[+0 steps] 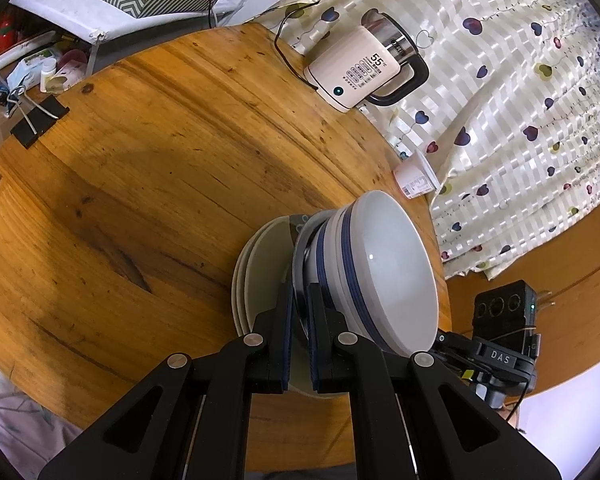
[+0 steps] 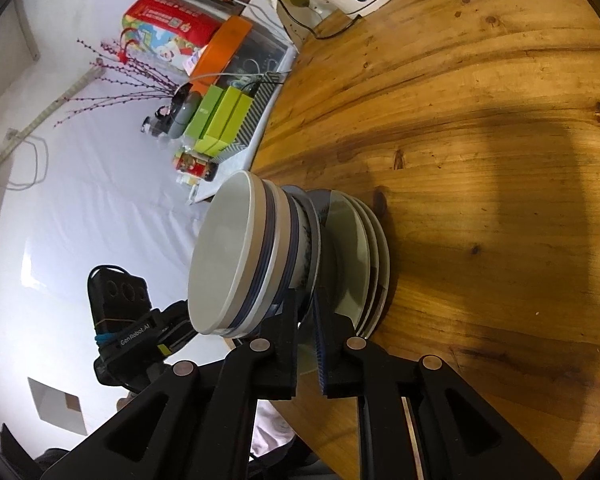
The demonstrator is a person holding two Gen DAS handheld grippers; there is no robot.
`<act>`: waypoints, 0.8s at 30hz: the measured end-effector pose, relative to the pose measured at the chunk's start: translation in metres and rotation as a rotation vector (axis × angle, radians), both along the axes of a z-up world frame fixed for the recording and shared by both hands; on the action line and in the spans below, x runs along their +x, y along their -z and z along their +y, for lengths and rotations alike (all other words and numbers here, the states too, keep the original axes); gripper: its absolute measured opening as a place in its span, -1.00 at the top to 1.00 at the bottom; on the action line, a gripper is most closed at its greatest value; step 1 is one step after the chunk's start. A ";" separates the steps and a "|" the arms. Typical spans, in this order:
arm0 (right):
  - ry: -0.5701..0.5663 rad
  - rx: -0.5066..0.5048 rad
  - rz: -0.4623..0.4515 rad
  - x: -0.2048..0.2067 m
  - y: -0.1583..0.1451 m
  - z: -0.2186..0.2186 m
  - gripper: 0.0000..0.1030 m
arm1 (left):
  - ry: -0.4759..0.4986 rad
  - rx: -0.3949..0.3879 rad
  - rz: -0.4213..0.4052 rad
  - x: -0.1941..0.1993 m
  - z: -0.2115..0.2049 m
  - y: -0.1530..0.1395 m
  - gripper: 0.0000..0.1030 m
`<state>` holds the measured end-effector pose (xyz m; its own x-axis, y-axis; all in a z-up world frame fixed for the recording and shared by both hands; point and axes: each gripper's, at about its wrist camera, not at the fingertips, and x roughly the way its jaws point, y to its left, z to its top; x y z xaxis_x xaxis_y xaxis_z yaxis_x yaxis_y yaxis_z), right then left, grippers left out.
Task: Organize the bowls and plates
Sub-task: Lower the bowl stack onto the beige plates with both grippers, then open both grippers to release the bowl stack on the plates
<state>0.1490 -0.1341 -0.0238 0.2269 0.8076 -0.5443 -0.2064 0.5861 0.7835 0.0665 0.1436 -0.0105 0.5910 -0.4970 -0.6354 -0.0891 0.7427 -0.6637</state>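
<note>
A round, knotty honey-coloured wooden worktop [image 1: 148, 168] fills both views, with a cream curtain printed with small hearts [image 1: 520, 120] hanging beyond its far edge.

In the left wrist view, going left to right: one black binder clip [image 1: 40, 120] lies at nine o'clock on the worktop; one cream electric kettle with a black handle [image 1: 368, 68] stands at one o'clock, its black cord trailing off the edge; one small white paper cup [image 1: 414, 178] lies on its side at three o'clock.

The stack of dishes [image 1: 332, 276] sits at the near right rim of the worktop, around five o'clock. It holds three pale flat plates at the bottom, one dark-rimmed dish above them, and two white bowls with blue bands nested on top. The exact count under the bowls is hard to tell.

The left claw [image 1: 300, 300] is clamped on the dark dish's rim at one side of the stack. In the right wrist view the right claw [image 2: 306, 304] is clamped on the stack's [image 2: 300, 256] rim at the opposite side, its blue pads pressed to a plate edge.
</note>
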 end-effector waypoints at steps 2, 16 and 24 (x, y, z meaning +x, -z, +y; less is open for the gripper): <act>0.002 -0.006 -0.006 -0.001 -0.001 0.000 0.80 | 0.001 0.005 -0.001 -0.001 -0.001 0.000 0.85; 0.026 -0.053 -0.058 -0.012 -0.016 -0.003 0.75 | 0.008 0.028 -0.012 -0.009 -0.004 -0.001 0.81; 0.023 -0.146 -0.141 -0.027 -0.031 0.000 0.38 | 0.017 0.110 -0.033 -0.022 -0.014 -0.008 0.60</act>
<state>0.1215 -0.1338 0.0074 0.3267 0.7160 -0.6169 -0.2929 0.6973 0.6542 0.0445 0.1301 -0.0024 0.6047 -0.4349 -0.6672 -0.0556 0.8127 -0.5801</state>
